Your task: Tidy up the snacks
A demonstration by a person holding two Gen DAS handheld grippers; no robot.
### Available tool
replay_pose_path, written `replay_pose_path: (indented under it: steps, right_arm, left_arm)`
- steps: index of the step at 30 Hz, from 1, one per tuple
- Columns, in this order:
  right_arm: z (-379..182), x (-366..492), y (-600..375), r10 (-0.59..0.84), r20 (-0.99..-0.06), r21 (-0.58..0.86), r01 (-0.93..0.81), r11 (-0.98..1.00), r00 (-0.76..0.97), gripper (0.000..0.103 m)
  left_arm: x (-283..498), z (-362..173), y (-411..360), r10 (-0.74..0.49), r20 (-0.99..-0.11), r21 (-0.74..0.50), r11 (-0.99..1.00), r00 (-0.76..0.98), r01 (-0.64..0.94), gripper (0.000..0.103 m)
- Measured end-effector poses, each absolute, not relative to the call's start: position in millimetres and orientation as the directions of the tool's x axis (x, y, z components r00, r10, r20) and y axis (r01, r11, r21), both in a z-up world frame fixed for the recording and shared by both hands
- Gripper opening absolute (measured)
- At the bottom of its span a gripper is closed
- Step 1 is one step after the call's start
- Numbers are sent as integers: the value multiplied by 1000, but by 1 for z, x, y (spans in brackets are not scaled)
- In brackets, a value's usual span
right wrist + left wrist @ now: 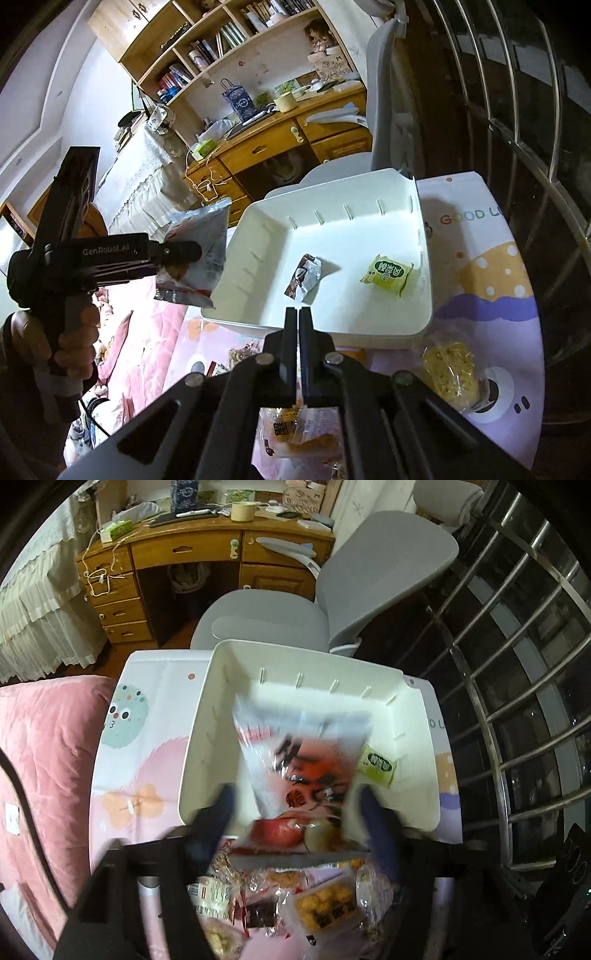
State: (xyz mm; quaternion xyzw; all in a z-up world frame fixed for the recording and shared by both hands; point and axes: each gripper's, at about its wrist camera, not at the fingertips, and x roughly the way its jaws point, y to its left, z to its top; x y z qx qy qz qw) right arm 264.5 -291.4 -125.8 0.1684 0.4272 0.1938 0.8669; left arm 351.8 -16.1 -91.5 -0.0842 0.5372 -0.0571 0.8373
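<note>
White bin [369, 325] | yellow-green packet [390, 273] at 3 o'clock | "GenRobot.AI" left gripper [295, 801] jaws apart around snack bag [303, 760] | right gripper [298, 314] jaws together, empty | cloth [491, 258] "GOOD L…"

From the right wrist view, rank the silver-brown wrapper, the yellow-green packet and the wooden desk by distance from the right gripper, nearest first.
1. Silver-brown wrapper: in the white bin, just ahead of the shut right gripper.
2. Yellow-green packet: in the bin, farther right.
3. Wooden desk: well beyond the bin.
</note>
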Motion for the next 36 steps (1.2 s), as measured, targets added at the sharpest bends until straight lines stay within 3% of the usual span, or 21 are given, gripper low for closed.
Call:
replay_pose_path:
  steps: [14,25,36]
  right_arm:
    - [-142,263,-310,445,-729,489,-59,870,520,3]
    - [-143,247,-311,414,-758,456,-45,889,504,31]
    - [-162,227,-299,369,-822,373,-81,925,434,42]
  left_arm:
    - [322,-101,11,-208,-892,-253,965,402,-63,82]
    - [275,-109,38,-205,-891,-268,958,406,-104,82]
    - [223,-143,75,-178,-927,-252,948,331,-196,82]
